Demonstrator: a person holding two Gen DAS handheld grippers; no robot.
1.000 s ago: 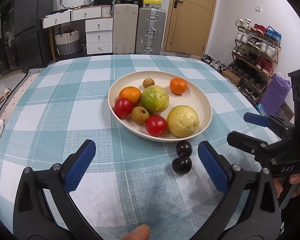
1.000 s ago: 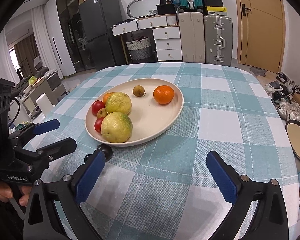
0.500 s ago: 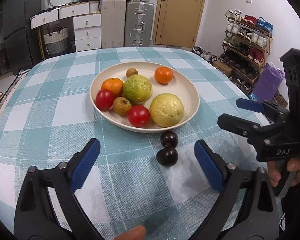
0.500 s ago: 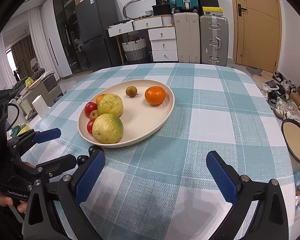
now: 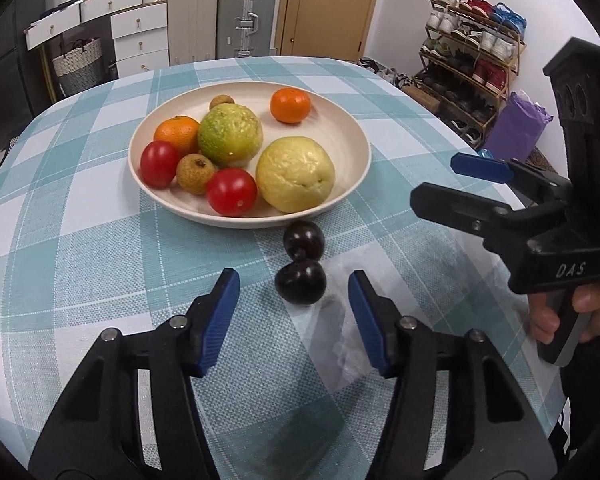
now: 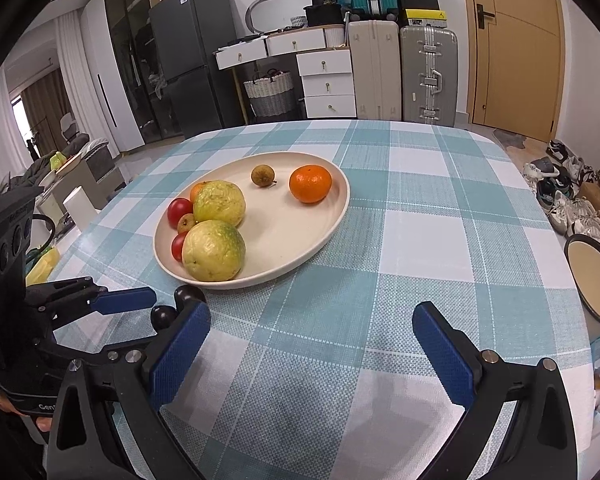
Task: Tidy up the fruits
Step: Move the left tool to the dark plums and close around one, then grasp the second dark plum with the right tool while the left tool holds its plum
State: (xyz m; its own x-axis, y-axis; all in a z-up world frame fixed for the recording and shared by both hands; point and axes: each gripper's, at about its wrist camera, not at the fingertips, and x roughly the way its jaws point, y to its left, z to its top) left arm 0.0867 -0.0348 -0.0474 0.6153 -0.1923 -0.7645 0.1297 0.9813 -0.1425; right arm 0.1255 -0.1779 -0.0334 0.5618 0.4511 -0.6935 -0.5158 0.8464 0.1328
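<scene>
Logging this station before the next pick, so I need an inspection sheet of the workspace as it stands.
Surface: checked tablecloth.
Job's things: plate holding seven fruits; two dark plums on the cloth beside it.
Clutter: nothing seen.
Grippers: left gripper jaws have just been closing, nearer plum ahead of the tips, pads clear; right gripper open, empty.
Cables: nothing seen.
Surroundings: suitcases, shoe rack.

The right gripper fills the lower frame, its 2 blue pads spread wide over bare checked cloth. At center sits a cream plate with 2 guavas, an orange, a longan and tomatoes. At lower left, the left gripper flanks 2 dark plums.
</scene>
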